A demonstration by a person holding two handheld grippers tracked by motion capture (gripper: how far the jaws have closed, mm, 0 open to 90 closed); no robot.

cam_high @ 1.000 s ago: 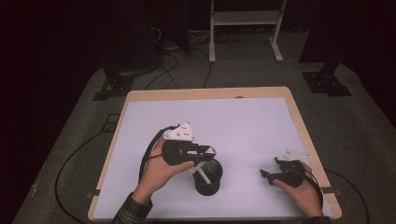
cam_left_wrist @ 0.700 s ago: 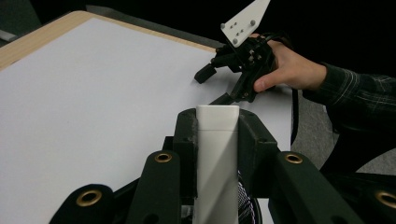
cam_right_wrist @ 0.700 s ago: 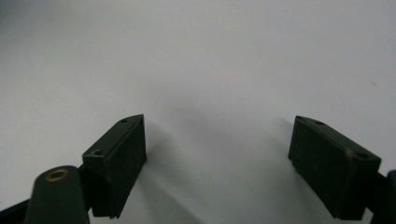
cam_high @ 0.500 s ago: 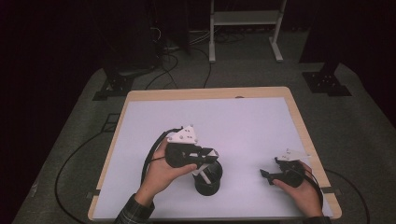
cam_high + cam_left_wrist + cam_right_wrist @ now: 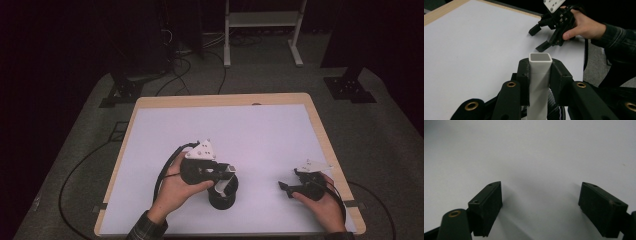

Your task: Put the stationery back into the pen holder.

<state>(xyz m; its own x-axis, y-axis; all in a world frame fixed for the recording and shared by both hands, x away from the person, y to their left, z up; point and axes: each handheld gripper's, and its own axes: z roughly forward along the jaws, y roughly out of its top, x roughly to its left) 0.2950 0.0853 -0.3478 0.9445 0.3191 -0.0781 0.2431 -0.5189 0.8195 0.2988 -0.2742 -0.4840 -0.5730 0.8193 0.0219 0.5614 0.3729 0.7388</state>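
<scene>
left tool [image 5: 540, 75] clamped on white square tube [image 5: 539, 75], long axis upright over black cylinder [image 5: 222, 192] nr tabletop [image 5: 260, 130] front edge; right tool [image 5: 289, 189] jaws apart, idle by right edge.

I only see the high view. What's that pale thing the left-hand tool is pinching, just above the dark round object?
Observer: A white square tube, hollow at its end, clamped between the left gripper's fingers.
Operator: Is the other tool carrying anything?
Observer: No. The right gripper's fingers stand wide apart, with just bare white table between them.
</scene>
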